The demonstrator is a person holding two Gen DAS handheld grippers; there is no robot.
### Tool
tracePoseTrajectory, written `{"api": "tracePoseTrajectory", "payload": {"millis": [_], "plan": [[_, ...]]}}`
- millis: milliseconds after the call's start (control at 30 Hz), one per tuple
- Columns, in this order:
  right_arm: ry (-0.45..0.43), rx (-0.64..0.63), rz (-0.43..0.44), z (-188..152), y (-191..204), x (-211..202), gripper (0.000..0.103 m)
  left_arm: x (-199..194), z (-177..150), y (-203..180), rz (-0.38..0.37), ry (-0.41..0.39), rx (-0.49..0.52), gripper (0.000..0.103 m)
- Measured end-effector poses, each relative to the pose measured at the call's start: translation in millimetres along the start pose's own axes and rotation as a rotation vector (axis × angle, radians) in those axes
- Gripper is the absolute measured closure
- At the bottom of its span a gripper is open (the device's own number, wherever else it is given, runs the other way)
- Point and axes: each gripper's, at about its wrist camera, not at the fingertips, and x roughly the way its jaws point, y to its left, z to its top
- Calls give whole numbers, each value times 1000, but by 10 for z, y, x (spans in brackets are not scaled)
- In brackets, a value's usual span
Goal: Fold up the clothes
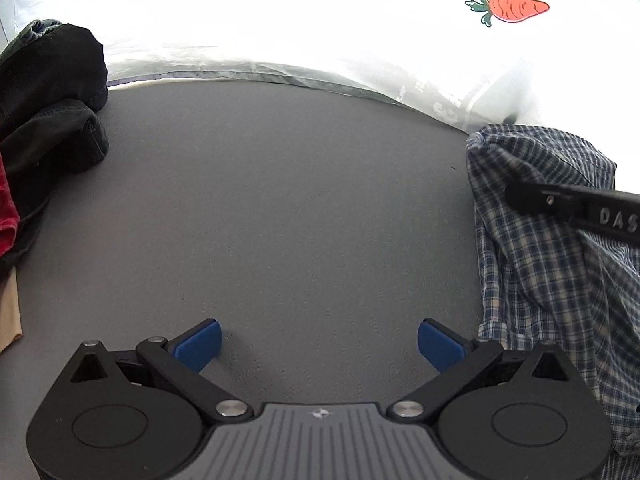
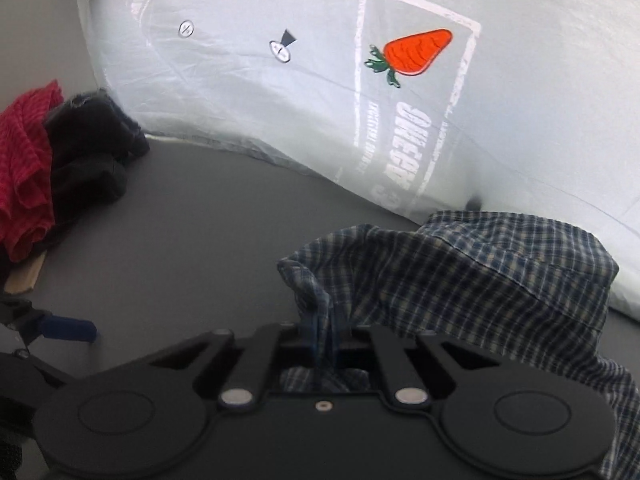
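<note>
A blue-and-white checked shirt lies bunched on the grey table, at the right of both views. My right gripper is shut on a fold of the checked shirt, with cloth pinched between its black fingers. In the left wrist view that shirt hangs at the right edge with the right gripper's black finger across it. My left gripper is open over bare table, its blue pads wide apart with nothing between them. Its blue pad also shows at the lower left of the right wrist view.
A heap of black clothes and a red garment sits at the left of the table. A white sheet printed with a carrot forms the back wall. A tan piece lies at the left edge.
</note>
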Motion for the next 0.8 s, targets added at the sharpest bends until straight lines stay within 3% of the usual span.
{"api": "tracePoseTrajectory", "payload": {"millis": [100,200,300,400,467,533,667,733,800], "plan": [[-59,137,58,66,-300,-18,99,-7,0,6,-6,-20,-7,0],[-38,205,35,41,-542,133,99,12,5,-43,15,-18,14,0],[23,193,-6,-43,-600,364,99,47,-2,-102,45,-14,48,0],[5,146,-38,-9,-533,315,96,34,-12,-163,55,6,60,0],[-2,118,-67,38,-491,261,85,-2,-2,-186,33,7,47,0],[-55,156,-81,83,-561,12,51,-75,7,-237,5,-6,52,0],[-142,290,-82,5,-845,-661,39,-250,16,-475,-45,-24,120,0],[-172,377,-116,-226,-1038,-1057,28,-315,-6,-627,-77,-25,157,0],[-185,471,-176,-518,-1227,-1405,28,-365,-57,-798,-106,-20,197,0]]}}
